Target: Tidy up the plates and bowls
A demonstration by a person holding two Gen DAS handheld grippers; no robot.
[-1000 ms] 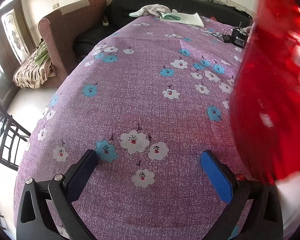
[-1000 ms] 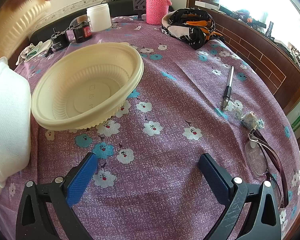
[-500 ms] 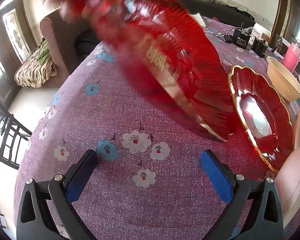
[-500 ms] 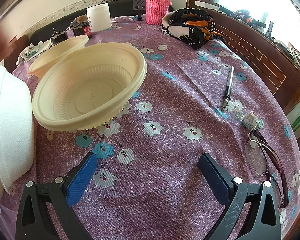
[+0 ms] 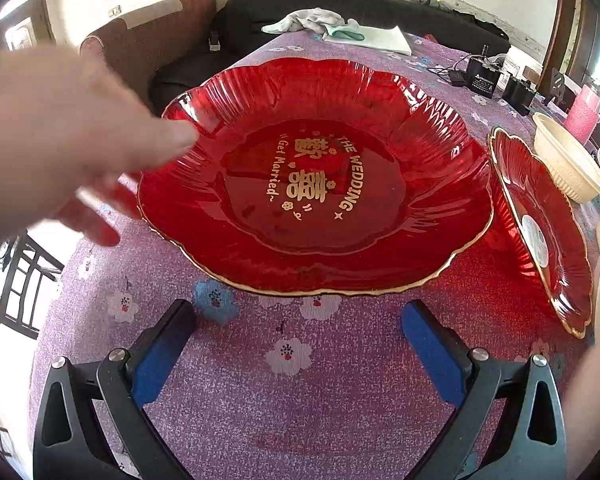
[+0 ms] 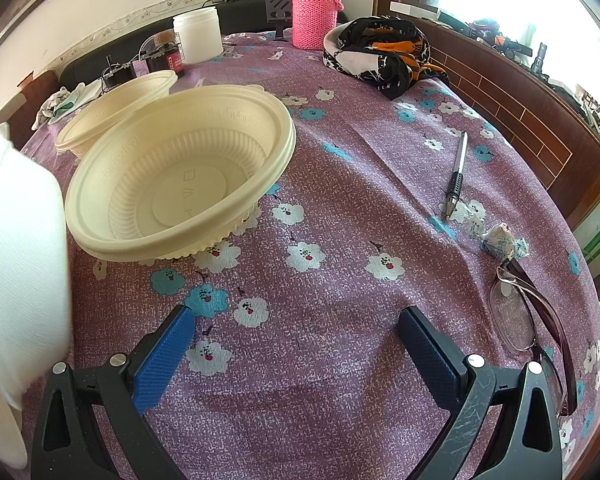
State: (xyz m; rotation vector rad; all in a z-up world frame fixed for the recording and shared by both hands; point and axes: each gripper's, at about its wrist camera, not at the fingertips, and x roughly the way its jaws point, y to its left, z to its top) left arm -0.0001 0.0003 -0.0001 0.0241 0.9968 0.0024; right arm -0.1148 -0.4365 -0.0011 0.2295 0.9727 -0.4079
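While both claws, left claw [image 5: 300,344] and right claw [image 6: 296,344], hang released, a bare hand [image 5: 60,132] has just laid the scalloped red glass plate [image 5: 316,184] mid-frame on the desk [image 5: 300,408]. Sorting seems barely begun.

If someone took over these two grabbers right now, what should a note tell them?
Left gripper: open, empty, low over the cloth.
Right gripper: open, empty.
A bare hand touches the rim of the big red plate; a second red plate lies to its right.
Two cream bowls lie apart; a white bowl is at the left edge.
Done: nothing stacked. Left: stack plates together, bowls together.
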